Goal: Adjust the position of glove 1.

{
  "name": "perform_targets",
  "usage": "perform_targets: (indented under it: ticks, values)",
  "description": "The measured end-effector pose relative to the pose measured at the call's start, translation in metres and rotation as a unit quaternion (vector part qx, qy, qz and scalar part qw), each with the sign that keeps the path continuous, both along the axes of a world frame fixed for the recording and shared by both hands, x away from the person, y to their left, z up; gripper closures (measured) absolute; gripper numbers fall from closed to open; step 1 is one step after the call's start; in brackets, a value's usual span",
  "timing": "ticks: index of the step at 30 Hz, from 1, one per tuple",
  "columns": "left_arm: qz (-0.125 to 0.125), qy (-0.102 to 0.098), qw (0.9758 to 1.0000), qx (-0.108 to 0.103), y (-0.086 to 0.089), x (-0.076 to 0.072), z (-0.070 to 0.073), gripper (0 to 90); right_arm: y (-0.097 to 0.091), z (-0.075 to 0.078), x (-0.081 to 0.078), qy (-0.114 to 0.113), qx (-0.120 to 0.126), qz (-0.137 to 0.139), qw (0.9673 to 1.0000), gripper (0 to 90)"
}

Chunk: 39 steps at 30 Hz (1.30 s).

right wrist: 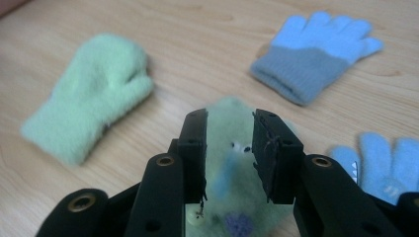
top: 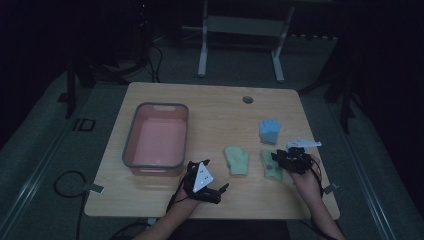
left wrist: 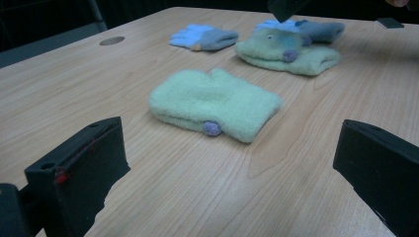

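Two pale green mittens lie on the wooden table (top: 210, 105). One mitten (top: 236, 160) (left wrist: 217, 103) (right wrist: 89, 98) lies flat in front of my left gripper (top: 216, 176) (left wrist: 232, 163), whose jaws stand wide open and empty a little short of it. The other green mitten (top: 270, 165) (left wrist: 286, 52) (right wrist: 232, 197), with a face and a purple dot on it, lies under my right gripper (top: 280, 159) (right wrist: 230, 121). Those jaws stand a little apart above it, and the pads do not press on it. A blue glove (top: 270, 131) (left wrist: 205, 37) (right wrist: 316, 54) lies beyond.
A pink tub with a grey rim (top: 156, 137) stands at the left of the table. A second blue glove (right wrist: 385, 163) (left wrist: 316, 29) lies beside the mitten under my right gripper. A round cable hole (top: 247, 99) is near the far edge.
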<state>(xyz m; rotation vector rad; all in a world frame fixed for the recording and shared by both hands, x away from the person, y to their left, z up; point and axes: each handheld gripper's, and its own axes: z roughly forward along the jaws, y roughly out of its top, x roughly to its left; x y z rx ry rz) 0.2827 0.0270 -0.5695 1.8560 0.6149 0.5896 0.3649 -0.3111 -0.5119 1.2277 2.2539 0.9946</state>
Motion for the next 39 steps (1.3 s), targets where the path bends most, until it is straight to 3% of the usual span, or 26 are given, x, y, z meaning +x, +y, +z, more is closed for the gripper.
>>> perform_targets:
  ticks: [6, 10, 11, 19, 24, 25, 32, 37, 39]
  values:
    - [-0.001, -0.001, 1.0, 0.002, 0.0, 0.0, 0.0, 0.2, -0.005, -0.012, 0.003, 0.016, -0.015, 0.009, 0.9997, 63.3]
    - [0.0, -0.001, 1.0, 0.002, 0.0, 0.0, 0.0, 0.2, -0.007, -0.029, 0.002, 0.031, -0.023, 0.0, 0.9992, 63.1]
    - [0.0, -0.001, 1.0, 0.002, 0.0, 0.0, 0.0, 0.2, -0.007, -0.032, 0.001, 0.027, -0.02, -0.001, 0.9994, 62.9]
    - [0.0, -0.001, 1.0, 0.003, 0.0, 0.0, 0.0, 0.2, -0.003, -0.035, -0.003, 0.021, -0.031, 0.002, 0.9993, 59.4]
    - [0.001, -0.002, 1.0, 0.003, -0.001, 0.0, 0.0, 0.2, -0.004, -0.035, -0.002, 0.028, -0.024, -0.003, 0.9993, 67.1]
    - [0.001, -0.002, 1.0, 0.003, -0.001, -0.001, 0.0, 0.2, -0.002, -0.033, -0.002, 0.035, -0.028, -0.007, 0.999, 77.5]
    - [0.002, -0.001, 1.0, 0.002, -0.001, 0.0, 0.0, 0.2, 0.002, -0.028, -0.003, 0.036, -0.032, -0.018, 0.9987, 83.4]
    - [0.001, -0.002, 1.0, 0.003, -0.001, 0.0, 0.0, 0.2, 0.003, -0.006, -0.003, 0.009, -0.02, -0.023, 0.9995, 83.8]
    - [0.001, -0.003, 1.0, 0.004, -0.001, -0.001, 0.0, 0.2, 0.007, 0.011, -0.002, -0.013, -0.015, -0.023, 0.9995, 83.8]
